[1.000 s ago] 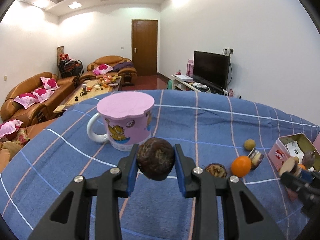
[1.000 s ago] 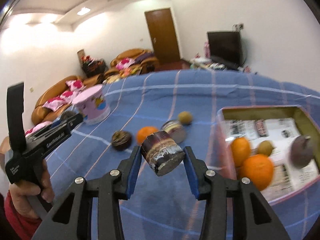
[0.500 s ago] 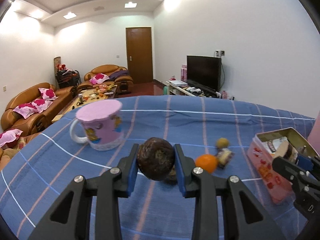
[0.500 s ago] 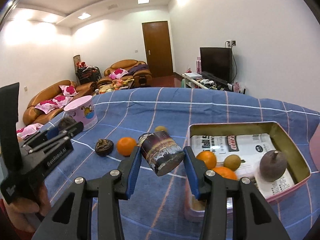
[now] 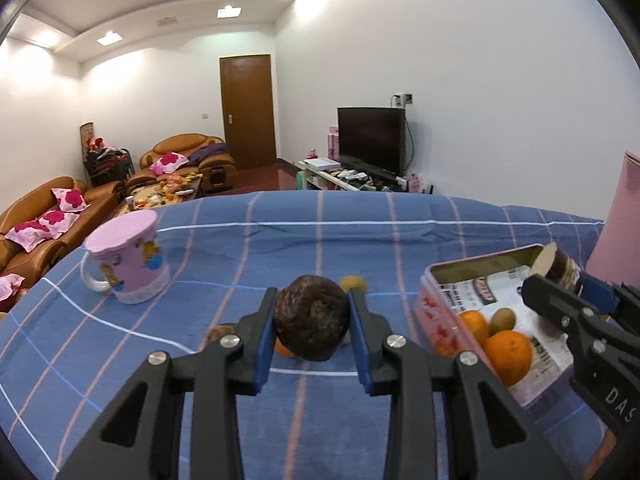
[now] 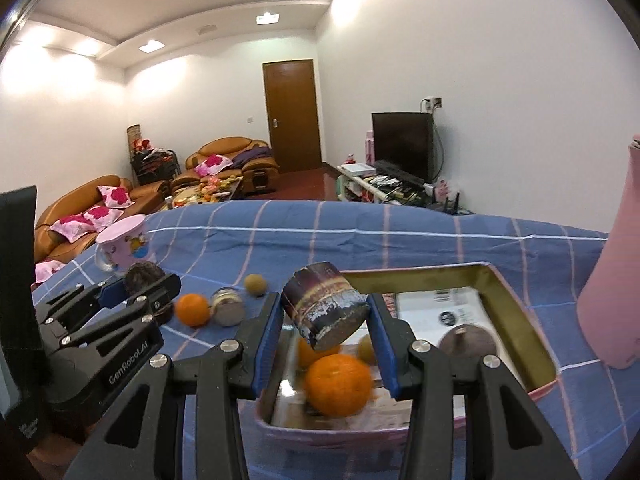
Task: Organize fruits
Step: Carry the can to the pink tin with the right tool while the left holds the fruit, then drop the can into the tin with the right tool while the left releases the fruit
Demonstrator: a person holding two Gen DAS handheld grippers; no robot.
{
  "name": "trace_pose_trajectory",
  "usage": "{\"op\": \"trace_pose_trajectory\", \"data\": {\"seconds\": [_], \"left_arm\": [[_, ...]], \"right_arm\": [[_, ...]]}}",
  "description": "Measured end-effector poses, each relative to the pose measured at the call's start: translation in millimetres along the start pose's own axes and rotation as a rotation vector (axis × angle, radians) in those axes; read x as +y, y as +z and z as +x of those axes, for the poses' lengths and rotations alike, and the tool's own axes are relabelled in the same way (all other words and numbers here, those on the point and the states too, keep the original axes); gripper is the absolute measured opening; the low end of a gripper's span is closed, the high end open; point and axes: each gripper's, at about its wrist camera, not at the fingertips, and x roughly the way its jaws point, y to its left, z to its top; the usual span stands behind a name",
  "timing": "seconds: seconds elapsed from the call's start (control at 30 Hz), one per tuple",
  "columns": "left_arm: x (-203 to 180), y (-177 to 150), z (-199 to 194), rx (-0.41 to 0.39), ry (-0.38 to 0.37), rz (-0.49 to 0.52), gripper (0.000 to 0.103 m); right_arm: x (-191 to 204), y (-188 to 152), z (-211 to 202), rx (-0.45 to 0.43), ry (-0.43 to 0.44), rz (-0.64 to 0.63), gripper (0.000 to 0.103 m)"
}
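Observation:
My left gripper (image 5: 312, 318) is shut on a dark brown round fruit (image 5: 311, 317), held above the blue checked cloth. My right gripper (image 6: 325, 312) is shut on a dark purple cut cylinder of fruit (image 6: 325, 310), held over the near end of the pink tin box (image 6: 516, 308). The box (image 5: 434, 280) holds oranges (image 6: 338, 384), a small green-brown fruit (image 5: 502, 320) and a dark pear-like fruit (image 6: 466, 340). On the cloth lie an orange (image 6: 193, 309), a cut piece (image 6: 228, 306), a small yellow-brown fruit (image 6: 255, 284) and a brown fruit (image 5: 218, 332). The left gripper also shows in the right wrist view (image 6: 138, 286), and the right gripper in the left wrist view (image 5: 560, 284).
A pink mug with a lid (image 5: 126, 258) stands at the left of the cloth. A tall pink bottle (image 6: 612, 280) stands right of the box. The table's far edge (image 5: 320, 196) drops to a living room behind.
Both grippers have moved right toward the tin box with their fruits still held. The right gripper has come from beside the box to over its near end.

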Motion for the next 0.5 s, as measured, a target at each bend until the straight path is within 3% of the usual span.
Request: {"op": "trace_pose_trajectory", "data": {"seconds": [0.5], "left_arm": [[-75, 13, 1, -0.017, -0.093, 0.054, 0.035]], "right_arm": [[-72, 11, -6, -0.038, -0.142, 0.064, 0.045]]}}
